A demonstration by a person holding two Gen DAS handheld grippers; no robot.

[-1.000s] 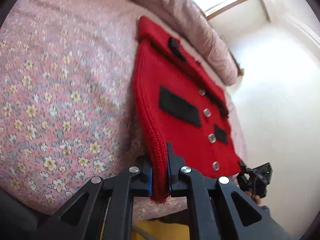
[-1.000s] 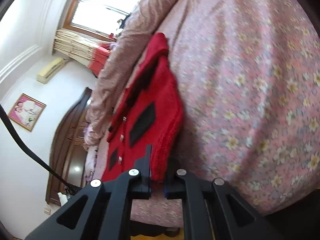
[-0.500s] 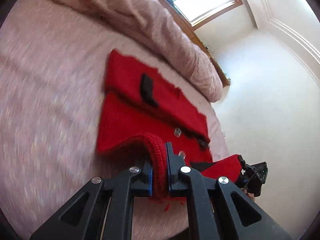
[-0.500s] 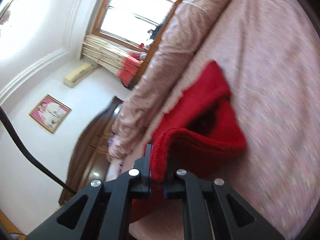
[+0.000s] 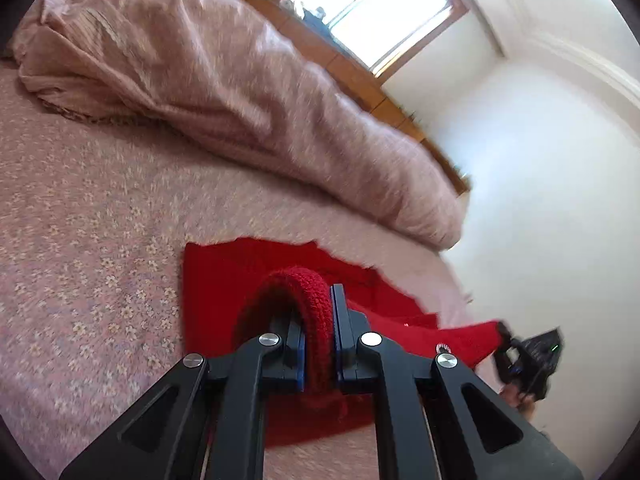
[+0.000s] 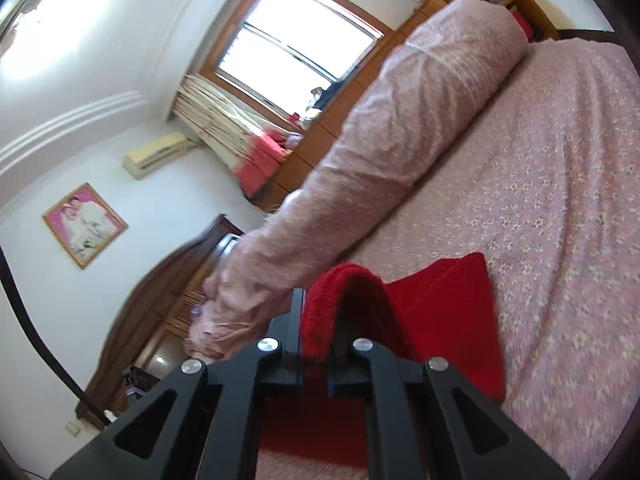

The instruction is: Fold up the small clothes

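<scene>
Left gripper (image 5: 318, 320) and right gripper (image 6: 314, 320) clamped on ribbed hem of red knit cardigan (image 5: 224, 280), draped ahead over floral bedsheet (image 5: 88, 208). Soft, thick, stretchy, probably light; grip at hem corners.

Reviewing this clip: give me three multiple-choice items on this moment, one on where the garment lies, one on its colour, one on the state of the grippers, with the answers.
1. Where does the knit garment lie?
A. On the floral bedspread, in front of the rolled pink duvet
B. On top of the rolled duvet
C. On a wooden floor

2. What colour is the garment?
A. Blue
B. Red
C. White

3. What are the left gripper and the right gripper doing?
A. Both open, clear of the cloth
B. Only the left one holds cloth
C. Each is shut on a ribbed edge of the garment

Answers: 1 A, the red cloth spreads on the flowered sheet short of the duvet. 2 B, it is bright red in both views. 3 C, a knit hem is pinched between the fingers in each wrist view.
</scene>
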